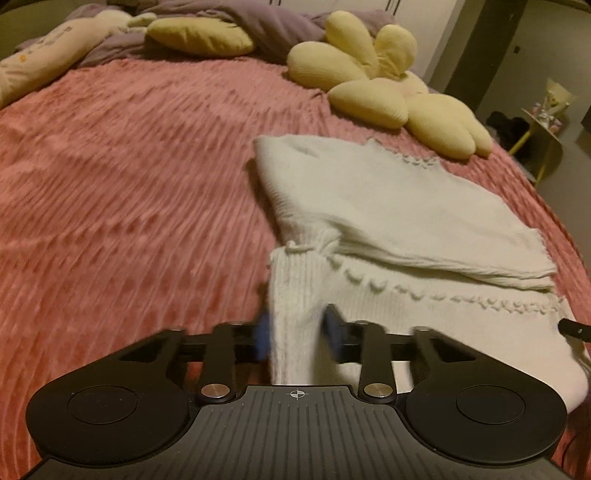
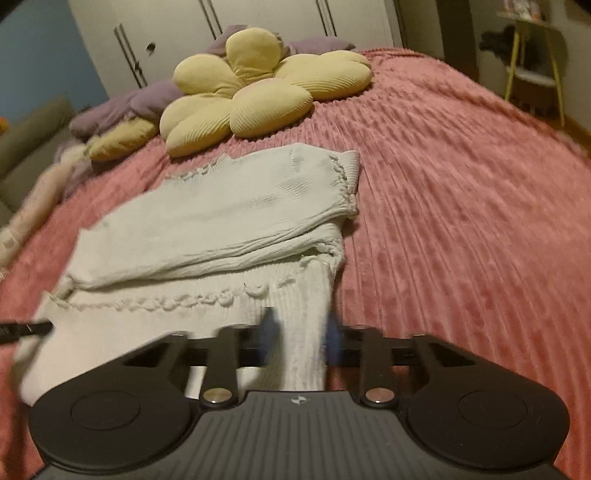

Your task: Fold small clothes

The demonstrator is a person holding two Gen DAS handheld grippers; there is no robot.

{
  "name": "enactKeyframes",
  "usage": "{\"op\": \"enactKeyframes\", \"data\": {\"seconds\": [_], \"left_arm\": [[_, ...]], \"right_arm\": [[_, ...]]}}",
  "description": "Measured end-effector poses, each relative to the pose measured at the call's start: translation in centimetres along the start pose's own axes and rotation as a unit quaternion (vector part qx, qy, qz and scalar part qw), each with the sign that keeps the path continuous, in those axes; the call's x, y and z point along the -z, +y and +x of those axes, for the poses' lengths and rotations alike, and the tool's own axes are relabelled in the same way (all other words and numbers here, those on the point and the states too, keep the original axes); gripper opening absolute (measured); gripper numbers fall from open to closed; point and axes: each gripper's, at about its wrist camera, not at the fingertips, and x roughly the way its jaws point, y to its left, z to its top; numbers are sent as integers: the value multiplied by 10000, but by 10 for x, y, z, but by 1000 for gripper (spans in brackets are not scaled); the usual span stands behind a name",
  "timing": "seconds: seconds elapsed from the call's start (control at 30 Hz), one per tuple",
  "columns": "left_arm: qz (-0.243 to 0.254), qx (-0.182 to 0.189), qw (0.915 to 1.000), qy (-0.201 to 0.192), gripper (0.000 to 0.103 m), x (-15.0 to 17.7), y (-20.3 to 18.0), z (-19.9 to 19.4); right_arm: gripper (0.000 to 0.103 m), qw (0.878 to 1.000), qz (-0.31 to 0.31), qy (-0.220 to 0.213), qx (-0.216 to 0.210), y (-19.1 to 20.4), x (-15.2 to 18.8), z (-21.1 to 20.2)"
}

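Observation:
A white knitted sweater (image 1: 391, 206) lies on the pink bedspread (image 1: 129, 184), its sleeves folded across the body. My left gripper (image 1: 297, 328) is shut on the sweater's near left corner, ribbed hem between the blue pads. My right gripper (image 2: 301, 332) is shut on the near right corner of the same sweater (image 2: 236, 210). Both hold the near edge slightly lifted. The right gripper's tip shows at the right edge of the left wrist view (image 1: 574, 328), and the left gripper's tip at the left edge of the right wrist view (image 2: 26, 328).
A yellow flower-shaped cushion (image 1: 384, 85) lies just beyond the sweater, also in the right wrist view (image 2: 258, 88). A yellow pillow (image 1: 199, 37), purple bedding (image 1: 266, 22) and a long cream plush (image 1: 40, 62) sit at the head of the bed. A small side table (image 1: 543, 125) stands off the bed's edge.

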Motion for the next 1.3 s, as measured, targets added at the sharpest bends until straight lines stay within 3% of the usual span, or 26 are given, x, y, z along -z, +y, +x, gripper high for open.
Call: {"op": "enactKeyframes", "data": {"seconds": [0.07, 0.33, 0.57, 0.67, 0.83, 0.97, 1.1, 1.23, 1.3], "left_arm": [[33, 105, 9999, -50, 15, -1, -2, -3], [295, -51, 9988, -377, 12, -13, -14, -30], [525, 119, 9945, -902, 11, -40, -29, -53], [588, 144, 9923, -1080, 11, -55, -37, -52], [716, -152, 9894, -1257, 11, -81, -46, -24], [550, -358, 9928, -999, 11, -90, -40, 19], [470, -387, 9970, -480, 11, -82, -31, 52], [557, 53, 9977, -370, 35, -73, -30, 55], [692, 8, 9970, -345, 32, -72, -33, 59]], "right_arm": [[7, 9999, -48, -64, 71, 2, 0, -1], [7, 9973, -454, -578, 73, 16, -5, -29], [7, 9927, -612, -1042, -6, 27, -29, -47], [7, 9906, -633, -1215, 11, 32, -41, -47], [7, 9863, -894, -1357, 298, 42, -68, -26], [7, 9888, -799, -1163, 490, 38, -85, 11], [7, 9961, -449, -544, 539, 20, -87, 57], [9, 9981, -352, -318, 390, 10, -79, 71], [11, 9985, -331, -294, 322, 6, -79, 73]]}}
